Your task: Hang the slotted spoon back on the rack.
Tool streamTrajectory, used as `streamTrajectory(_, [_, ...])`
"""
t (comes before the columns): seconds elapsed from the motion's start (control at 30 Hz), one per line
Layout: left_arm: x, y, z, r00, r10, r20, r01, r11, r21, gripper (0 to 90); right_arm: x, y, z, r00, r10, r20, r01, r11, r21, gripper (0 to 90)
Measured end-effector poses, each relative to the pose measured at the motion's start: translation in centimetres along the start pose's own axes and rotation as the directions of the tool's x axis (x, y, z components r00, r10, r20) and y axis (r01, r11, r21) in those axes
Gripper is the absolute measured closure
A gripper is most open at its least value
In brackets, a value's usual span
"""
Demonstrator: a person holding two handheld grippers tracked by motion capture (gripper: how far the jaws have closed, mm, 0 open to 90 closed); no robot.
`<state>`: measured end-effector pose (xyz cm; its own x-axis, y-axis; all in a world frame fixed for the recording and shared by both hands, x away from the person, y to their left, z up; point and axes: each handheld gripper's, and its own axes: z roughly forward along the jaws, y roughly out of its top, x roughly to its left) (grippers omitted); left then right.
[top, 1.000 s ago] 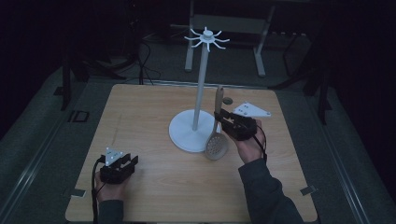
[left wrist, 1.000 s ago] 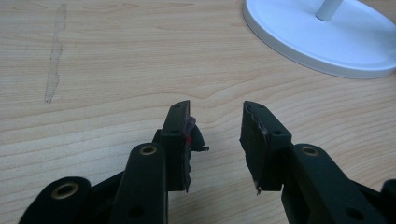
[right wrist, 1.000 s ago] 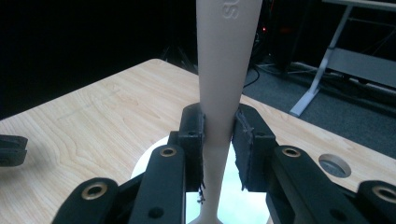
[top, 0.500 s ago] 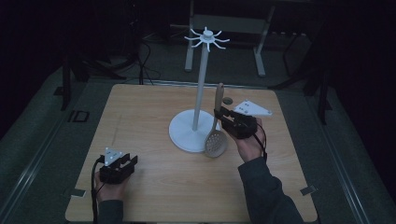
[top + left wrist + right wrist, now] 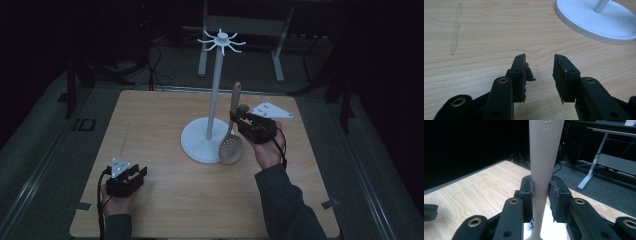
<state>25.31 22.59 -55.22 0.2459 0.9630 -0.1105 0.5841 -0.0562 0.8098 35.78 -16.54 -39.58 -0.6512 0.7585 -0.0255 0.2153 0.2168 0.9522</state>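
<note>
The right gripper [image 5: 246, 122] has its jaws closed narrowly on the handle of a slotted wooden spoon [image 5: 232, 135]; in the right gripper view the two black jaws press against both sides of the pale handle [image 5: 542, 162], which rises straight up between them and runs down below them. From the high view the spoon hangs roughly upright, handle up and perforated bowl down, the bowl just over or perhaps touching the edge of the white stand's round base [image 5: 197, 145]; the dim light leaves that contact uncertain. The stand's pole [image 5: 216, 87] rises just to the left of the spoon, with a ring of hooks [image 5: 221, 40] at its top, well above the handle's tip. The left gripper [image 5: 131, 175] rests low at the near left of the bench [image 5: 150, 120], well apart from the stand. Its jaws [image 5: 540, 75] stand moderately open with bare wood between them, holding nothing, and the base's rim [image 5: 584, 27] lies ahead to their right.
</note>
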Motion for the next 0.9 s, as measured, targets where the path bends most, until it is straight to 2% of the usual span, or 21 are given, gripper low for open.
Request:
streamTrajectory(0.33, [0.0,0.0,0.1,1.0,0.002,0.0,-0.002,1.0,0.002,62.7,-0.5,0.8,0.0,1.0,0.007,0.006,-0.007,1.0,-0.007,74.2])
streamTrajectory(0.5, [0.0,0.0,0.1,1.0,0.001,0.0,-0.001,1.0,0.001,62.6,-0.8,1.4,-0.1,0.9997,0.025,0.003,-0.025,1.0,-0.017,74.2])
streamTrajectory(0.9, [-0.1,0.0,0.1,1.0,-0.001,-0.001,0.001,1.0,0.0,62.6,-1.3,2.8,-0.1,0.9998,0.015,0.015,-0.015,1.0,-0.028,74.2])
